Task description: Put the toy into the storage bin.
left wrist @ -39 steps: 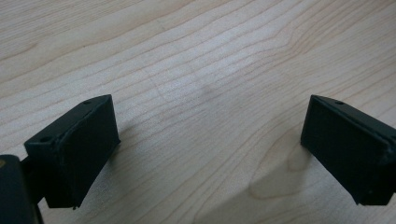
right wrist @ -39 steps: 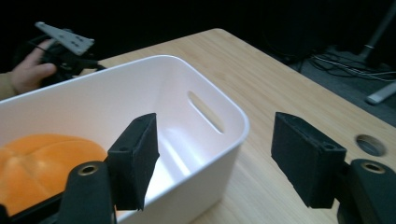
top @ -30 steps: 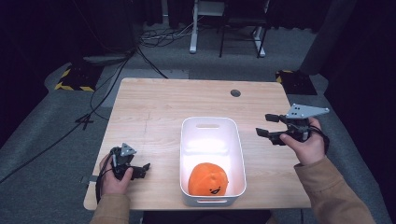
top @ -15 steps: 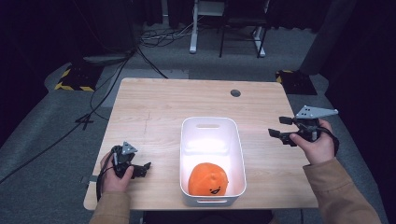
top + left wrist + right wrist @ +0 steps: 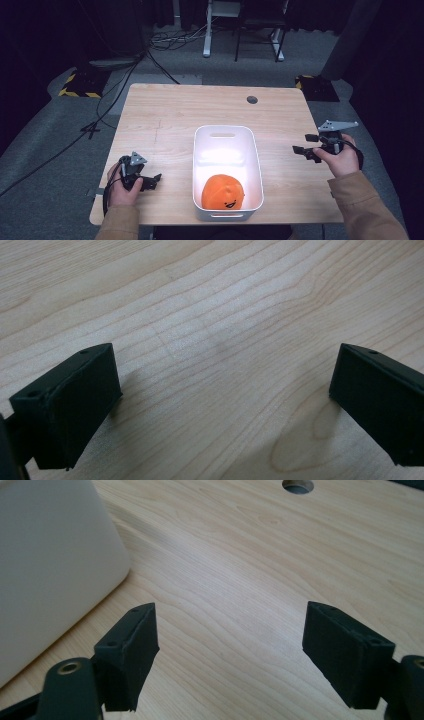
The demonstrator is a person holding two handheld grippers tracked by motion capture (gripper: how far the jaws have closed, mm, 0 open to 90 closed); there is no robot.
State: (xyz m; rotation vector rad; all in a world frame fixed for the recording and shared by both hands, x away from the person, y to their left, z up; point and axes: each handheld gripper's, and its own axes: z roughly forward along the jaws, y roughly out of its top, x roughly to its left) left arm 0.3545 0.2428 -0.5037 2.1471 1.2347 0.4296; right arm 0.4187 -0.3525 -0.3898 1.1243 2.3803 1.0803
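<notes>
Two grippers are held low over the bench (image 5: 165,115), jaws spread and empty; the right gripper's (image 5: 307,144) jaws have just been opening. The orange plush toy (image 5: 223,192) is seen in the near end of the white bin (image 5: 200,155), between both, slightly nearer the left gripper (image 5: 151,181).

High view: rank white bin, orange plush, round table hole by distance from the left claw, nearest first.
From the left claw, at the table's near left:
1. White bin: its left wall is just to the claw's right.
2. Orange plush: inside the bin's near end.
3. Round table hole: far right of the tabletop.
</notes>
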